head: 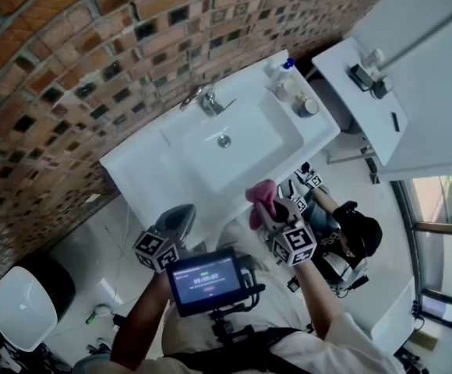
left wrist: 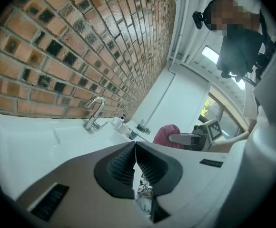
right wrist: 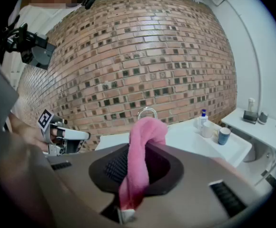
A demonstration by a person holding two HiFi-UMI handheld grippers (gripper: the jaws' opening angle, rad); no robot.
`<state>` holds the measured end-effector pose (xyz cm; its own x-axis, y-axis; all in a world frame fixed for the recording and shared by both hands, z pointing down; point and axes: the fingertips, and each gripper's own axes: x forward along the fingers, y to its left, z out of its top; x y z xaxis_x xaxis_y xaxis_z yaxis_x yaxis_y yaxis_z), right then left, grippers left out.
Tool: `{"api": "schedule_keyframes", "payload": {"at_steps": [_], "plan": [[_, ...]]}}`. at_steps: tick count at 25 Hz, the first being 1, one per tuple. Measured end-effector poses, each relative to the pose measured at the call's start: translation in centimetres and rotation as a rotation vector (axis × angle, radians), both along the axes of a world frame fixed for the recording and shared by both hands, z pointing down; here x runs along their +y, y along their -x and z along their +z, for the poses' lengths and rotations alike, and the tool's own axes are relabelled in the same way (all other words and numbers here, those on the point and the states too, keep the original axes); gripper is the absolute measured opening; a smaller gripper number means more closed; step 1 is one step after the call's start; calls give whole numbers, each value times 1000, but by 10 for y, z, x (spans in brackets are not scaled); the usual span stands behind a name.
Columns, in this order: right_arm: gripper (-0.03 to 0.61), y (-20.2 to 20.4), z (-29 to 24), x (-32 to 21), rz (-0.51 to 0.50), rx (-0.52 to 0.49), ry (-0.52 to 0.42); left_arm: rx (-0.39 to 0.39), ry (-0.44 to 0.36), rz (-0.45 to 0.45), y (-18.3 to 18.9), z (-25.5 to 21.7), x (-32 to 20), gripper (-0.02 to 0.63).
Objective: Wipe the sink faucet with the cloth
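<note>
Right gripper: clamped on pink cloth. Left gripper: jaws pressed together, empty, which I judge a spare. White sink: just ahead. Chrome faucet: back rim, well apart from cloth. Cloth: bunched upward, my wiping pad.

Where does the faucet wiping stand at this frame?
Done: the pink cloth is already clamped in the right gripper.
In hand: the cloth is held out in front of the sink, well short of the faucet. The left gripper is shut and empty, off to the side.
Left: bring the cloth to the faucet and wipe it. No contact with it yet.
</note>
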<state>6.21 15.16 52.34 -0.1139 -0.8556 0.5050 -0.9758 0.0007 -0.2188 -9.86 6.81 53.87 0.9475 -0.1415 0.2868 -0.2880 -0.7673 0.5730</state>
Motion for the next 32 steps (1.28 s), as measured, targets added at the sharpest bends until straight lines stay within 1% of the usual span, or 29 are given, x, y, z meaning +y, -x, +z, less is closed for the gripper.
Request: {"api": "schedule_keyframes", "payload": {"at_steps": [2,5,8,12,15,18,21,27,30,32], "plan": [[71,-18,6,-15,-12,-17,5,-16,4,-25,-14,-3,-5,3],[71,-41,17,-43,-58,-33,9,-23,11,-70,-36,-10,-14,3],[71,-52,32,-73,-113,-59,11,-15,22,-116,-51,-13,-24,3],[71,-64,54,-108,-186,-66,14,-39,18,-159,-65,-13,-38,3],[71,-73,74,-136,-218,-63,14,-58,12,-173,-73,-13,-47,3],[71,-83,95,-166,-224,-85,21,-59,7,-175,-82,-12,-56,3],[71,-98,128,-192,-213,-88,30,-61,-2,-174,-88,-2,-63,3],[71,-111,212,-223,-216,-78,147,-84,-19,-189,-107,3,-70,3],[71,-114,237,-236,-215,-85,191,-101,-19,-185,-117,11,-73,3],[71,-112,251,-247,-217,-101,203,-112,0,-188,-125,10,-77,3]]}}
